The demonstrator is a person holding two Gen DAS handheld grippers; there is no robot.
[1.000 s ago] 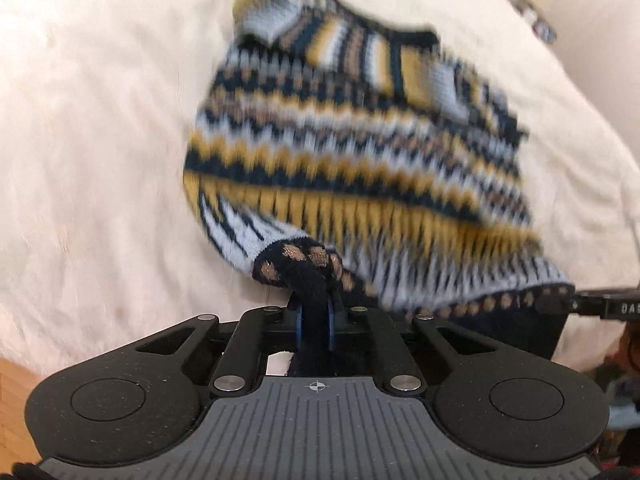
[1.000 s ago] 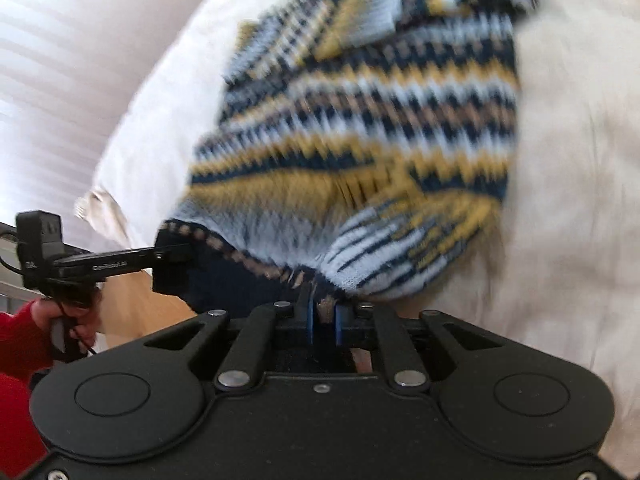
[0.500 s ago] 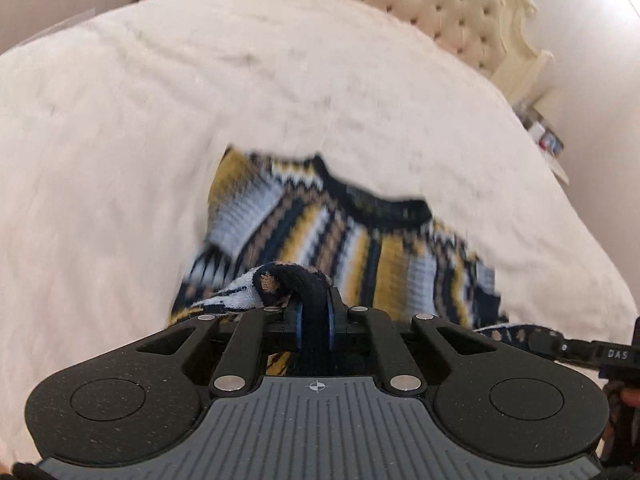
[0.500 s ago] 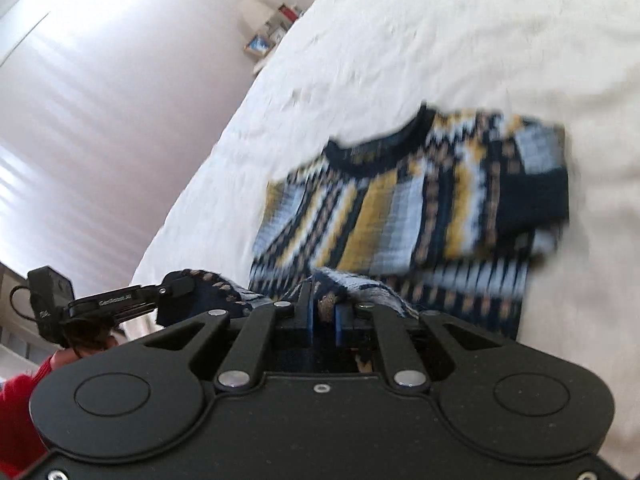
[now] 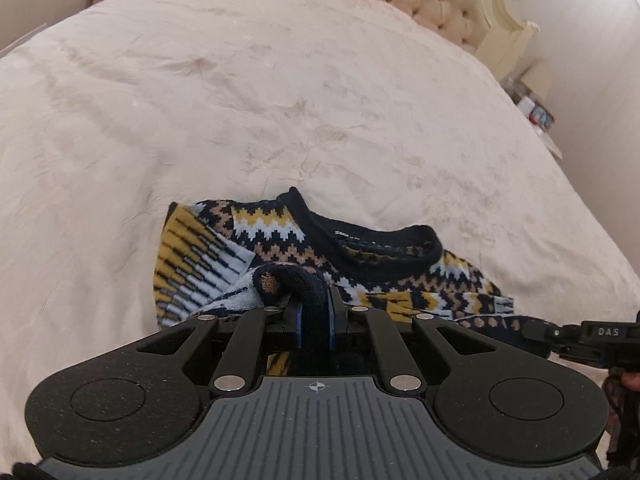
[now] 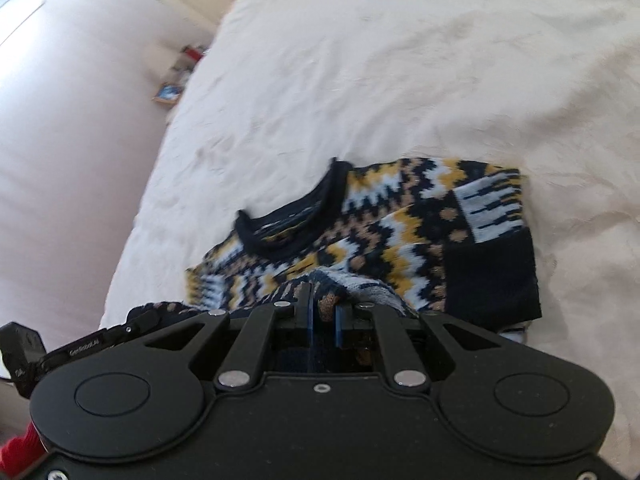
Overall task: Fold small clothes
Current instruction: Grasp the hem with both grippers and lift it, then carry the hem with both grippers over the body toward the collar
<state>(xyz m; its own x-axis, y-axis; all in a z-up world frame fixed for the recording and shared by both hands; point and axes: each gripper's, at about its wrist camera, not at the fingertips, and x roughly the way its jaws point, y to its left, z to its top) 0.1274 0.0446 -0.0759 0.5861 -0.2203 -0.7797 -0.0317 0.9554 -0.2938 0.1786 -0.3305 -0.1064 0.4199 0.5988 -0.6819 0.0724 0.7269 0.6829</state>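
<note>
Both jaws clamped tight: left gripper (image 5: 315,320) pinches the knit sweater's (image 5: 372,256) dark hem, right gripper (image 6: 323,312) pinches hem too. Sweater lies on cream bedspread (image 5: 280,100), bottom folded up twd collar. "DAS" readable on right gripper's side; neck label too small.

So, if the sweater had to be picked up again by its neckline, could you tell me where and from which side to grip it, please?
Take the sweater by its dark collar band, coming from the open bed beyond it. The band is thick, rolled and stands slightly proud of the knit, so a claw can pinch it. The near hem is already held by both claws.
</note>
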